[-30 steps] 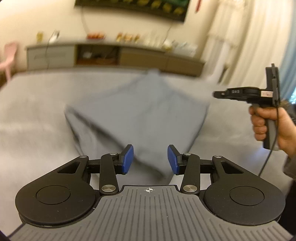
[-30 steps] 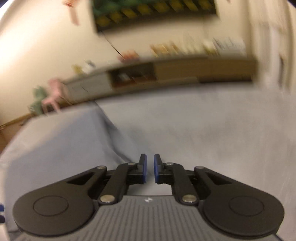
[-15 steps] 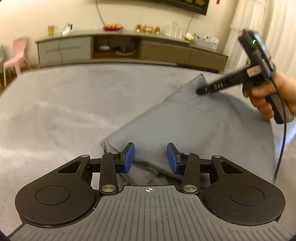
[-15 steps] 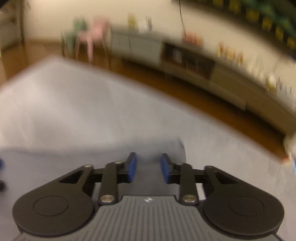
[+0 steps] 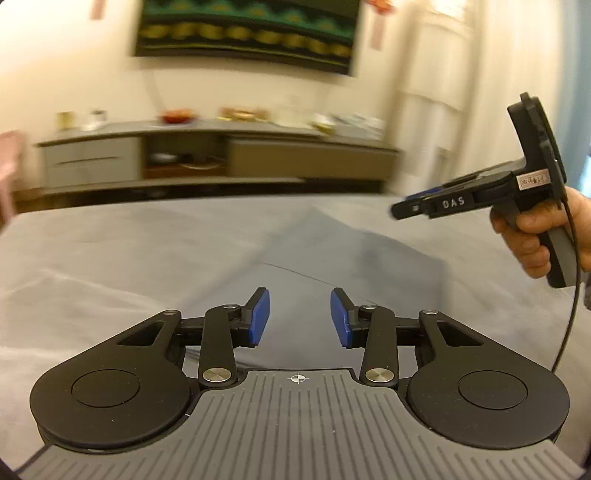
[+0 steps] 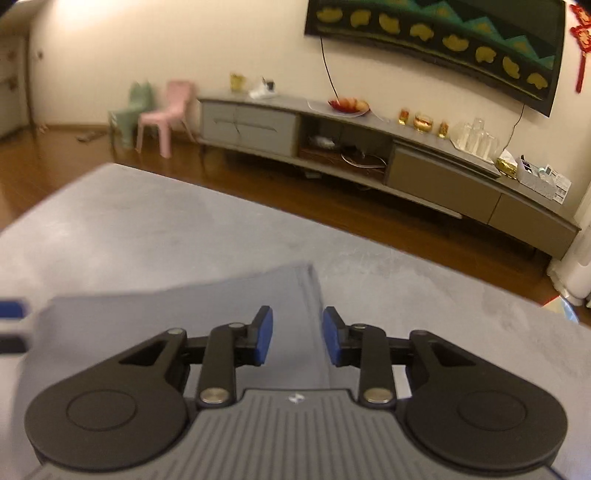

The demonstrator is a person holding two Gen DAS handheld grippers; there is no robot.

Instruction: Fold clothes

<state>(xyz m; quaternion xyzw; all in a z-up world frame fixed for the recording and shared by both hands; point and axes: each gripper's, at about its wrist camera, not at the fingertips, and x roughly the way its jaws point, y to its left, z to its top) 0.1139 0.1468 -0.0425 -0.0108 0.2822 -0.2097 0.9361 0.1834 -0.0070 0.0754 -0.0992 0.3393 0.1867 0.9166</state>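
Left wrist view: left gripper [image 5: 300,317] was spread wide, blue pads apart, nothing between them, held above the grey-blue garment [image 5: 354,266]. Garment lay flat on the grey cloth-covered surface [image 5: 110,258], a seam line crossing it, far corner pointing away toward the room. Right gripper [image 5: 406,208] was in the air at right, clear of the cloth, held in the person's right hand [image 5: 535,240]; seen side-on, so its jaws could not be judged here. Cable hung from the handle. Behind: low TV cabinet [image 5: 221,158] along the wall with blurred items on top, dark screen [image 5: 243,33] above, pale curtains [image 5: 424,92] at right.

Right wrist view: right gripper [image 6: 297,341] was released, pads apart and empty, over the garment [image 6: 184,310] near its right edge. Its far corner lay just ahead of the pads on the grey surface [image 6: 147,221]. Beyond: wood floor [image 6: 55,155], pink chair [image 6: 166,110] beside a green chair [image 6: 133,107], cabinet [image 6: 369,155] with a fruit plate [image 6: 347,105] and glasses [image 6: 474,136], screen [image 6: 443,40] above.
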